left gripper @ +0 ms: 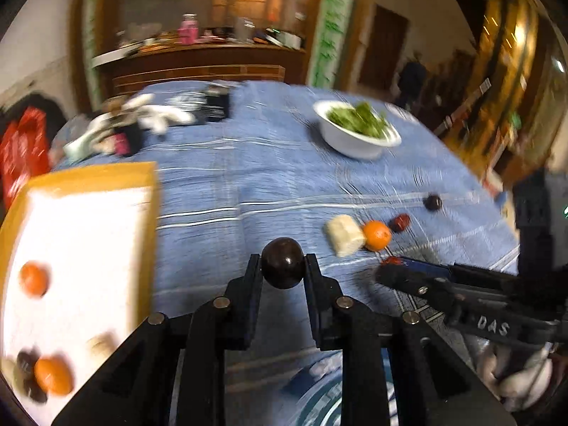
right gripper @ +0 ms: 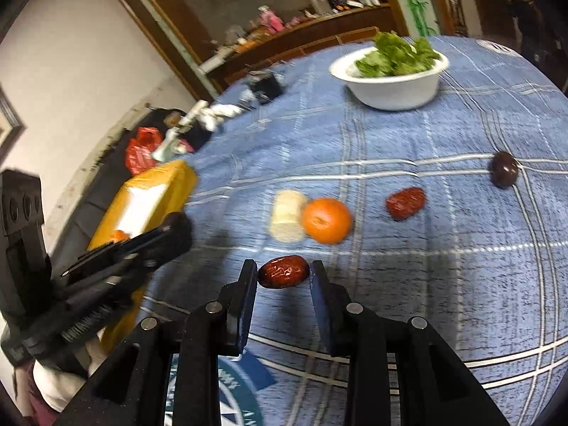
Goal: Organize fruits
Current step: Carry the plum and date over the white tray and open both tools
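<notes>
My left gripper [left gripper: 283, 262] is shut on a dark round fruit [left gripper: 283, 262], held above the blue cloth just right of the yellow-rimmed white tray [left gripper: 88, 234]. The tray holds two oranges [left gripper: 33, 278] and some dark fruits [left gripper: 26, 364]. My right gripper [right gripper: 284, 271] is shut on a red date [right gripper: 283, 271] low over the cloth; it also shows in the left wrist view [left gripper: 390, 266]. On the cloth lie an orange [right gripper: 326, 220], a pale banana piece [right gripper: 287, 220], another red date [right gripper: 405, 203] and a dark fruit [right gripper: 504, 169].
A white bowl of green leaves [right gripper: 390, 81] stands farther back on the table. Crumpled clothes and dark items [left gripper: 149, 120] lie at the far left edge. A red bag [left gripper: 21, 149] sits beyond the table. A wooden counter stands behind.
</notes>
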`<state>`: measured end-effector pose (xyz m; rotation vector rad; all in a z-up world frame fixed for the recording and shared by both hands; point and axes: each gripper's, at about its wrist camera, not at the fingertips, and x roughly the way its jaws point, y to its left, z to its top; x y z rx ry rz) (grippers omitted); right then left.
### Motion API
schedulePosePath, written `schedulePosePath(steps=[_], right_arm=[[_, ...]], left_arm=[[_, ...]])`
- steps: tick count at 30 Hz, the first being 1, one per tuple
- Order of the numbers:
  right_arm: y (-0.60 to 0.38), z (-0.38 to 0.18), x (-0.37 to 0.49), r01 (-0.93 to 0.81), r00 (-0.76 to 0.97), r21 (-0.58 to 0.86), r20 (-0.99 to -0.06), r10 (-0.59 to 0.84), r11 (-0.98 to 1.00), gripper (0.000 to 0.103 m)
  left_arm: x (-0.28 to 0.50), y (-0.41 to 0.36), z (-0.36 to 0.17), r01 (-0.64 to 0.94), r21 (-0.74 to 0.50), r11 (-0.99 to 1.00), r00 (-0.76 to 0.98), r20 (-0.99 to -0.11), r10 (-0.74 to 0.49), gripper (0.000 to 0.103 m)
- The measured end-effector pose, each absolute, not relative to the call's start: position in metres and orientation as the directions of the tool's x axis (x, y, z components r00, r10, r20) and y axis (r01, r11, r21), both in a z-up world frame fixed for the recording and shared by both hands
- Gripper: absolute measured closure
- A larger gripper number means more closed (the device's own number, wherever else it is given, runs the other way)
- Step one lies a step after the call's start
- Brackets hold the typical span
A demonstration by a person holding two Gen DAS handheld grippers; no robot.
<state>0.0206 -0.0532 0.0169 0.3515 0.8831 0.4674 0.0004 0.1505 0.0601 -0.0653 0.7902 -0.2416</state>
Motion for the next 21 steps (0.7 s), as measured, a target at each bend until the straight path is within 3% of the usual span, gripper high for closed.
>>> schedulePosePath(steps=[10,21], right_arm=[[-0.004,0.039,0.009,-0.298,0.502,0.562,-0.595,0.627,0.772,0.069],[0.158,0.061,0.017,-0.480,0.338,0.462,-0.687,0.643,0.746,0.068]], left_arm=[[-0.042,0.312,0.055,-0.181,-0.239,0.954,0.701,-0.712,-0.045,0.081],[-0.050,0.363,0.031,-0.251,-0.350,0.902,0.690,-0.719,-0.087,0.080]])
